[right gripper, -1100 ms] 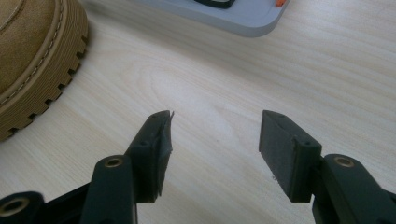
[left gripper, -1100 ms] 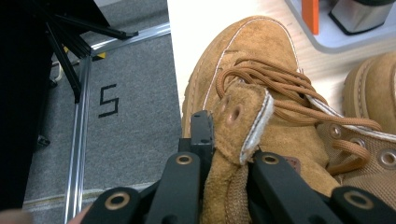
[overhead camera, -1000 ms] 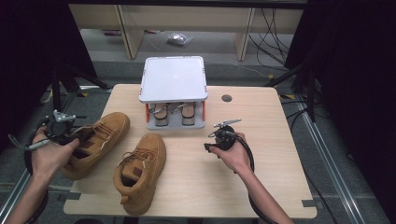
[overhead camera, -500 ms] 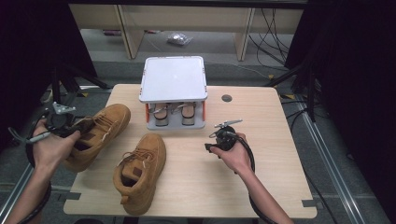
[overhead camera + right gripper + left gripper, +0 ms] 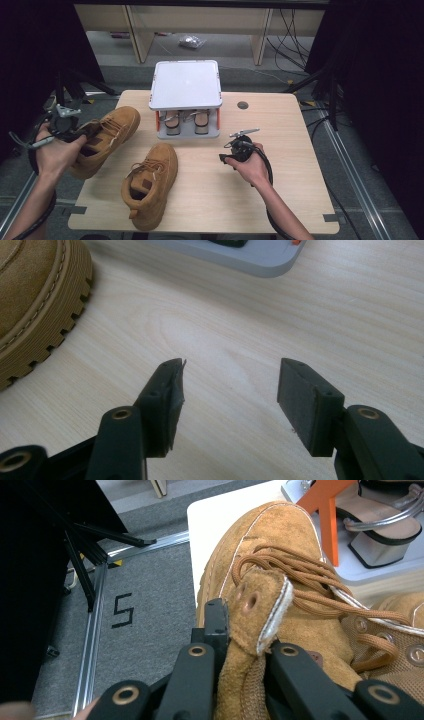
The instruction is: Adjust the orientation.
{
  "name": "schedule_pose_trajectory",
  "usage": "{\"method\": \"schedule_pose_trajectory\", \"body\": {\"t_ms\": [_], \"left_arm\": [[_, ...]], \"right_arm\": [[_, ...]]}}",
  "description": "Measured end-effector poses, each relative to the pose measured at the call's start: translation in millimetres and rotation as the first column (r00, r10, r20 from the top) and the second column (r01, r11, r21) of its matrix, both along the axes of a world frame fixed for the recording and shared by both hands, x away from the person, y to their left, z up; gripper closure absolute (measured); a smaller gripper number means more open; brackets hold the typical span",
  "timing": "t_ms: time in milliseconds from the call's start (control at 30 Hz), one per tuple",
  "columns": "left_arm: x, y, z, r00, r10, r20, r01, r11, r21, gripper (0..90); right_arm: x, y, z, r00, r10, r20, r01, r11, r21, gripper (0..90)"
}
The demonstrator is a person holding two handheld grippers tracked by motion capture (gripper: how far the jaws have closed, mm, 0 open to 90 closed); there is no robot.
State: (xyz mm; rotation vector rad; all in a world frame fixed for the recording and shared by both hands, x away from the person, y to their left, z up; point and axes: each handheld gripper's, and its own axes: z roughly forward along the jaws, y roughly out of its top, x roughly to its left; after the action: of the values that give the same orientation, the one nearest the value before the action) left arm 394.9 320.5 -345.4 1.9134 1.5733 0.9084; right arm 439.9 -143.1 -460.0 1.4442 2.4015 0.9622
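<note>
Tan suede lace-up ankle boot point(image 5: 102, 140) with brown laces and a ridged sole, at the left of the high view: tilted over the table's left edge, toe toward the upper right, its collar pinched at the lower left.

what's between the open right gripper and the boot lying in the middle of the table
Nothing visible. The right gripper rests open on bare table, and only wood lies between it and the boot. The shoe rack stands farther back, off that line.
</note>
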Motion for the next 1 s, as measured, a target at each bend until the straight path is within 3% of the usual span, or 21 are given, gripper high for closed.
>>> {"method": "schedule_pose_trajectory", "body": {"t_ms": [1000], "left_arm": [[13.3,-3.9,17.0,0.999,0.014,0.043,-0.013,0.9996,-0.023,84.2]], "right_arm": [[-4.0,-0.7,-2.3,0.9999,-0.014,0.0,0.014,1.0,0.013,44.3]]}}
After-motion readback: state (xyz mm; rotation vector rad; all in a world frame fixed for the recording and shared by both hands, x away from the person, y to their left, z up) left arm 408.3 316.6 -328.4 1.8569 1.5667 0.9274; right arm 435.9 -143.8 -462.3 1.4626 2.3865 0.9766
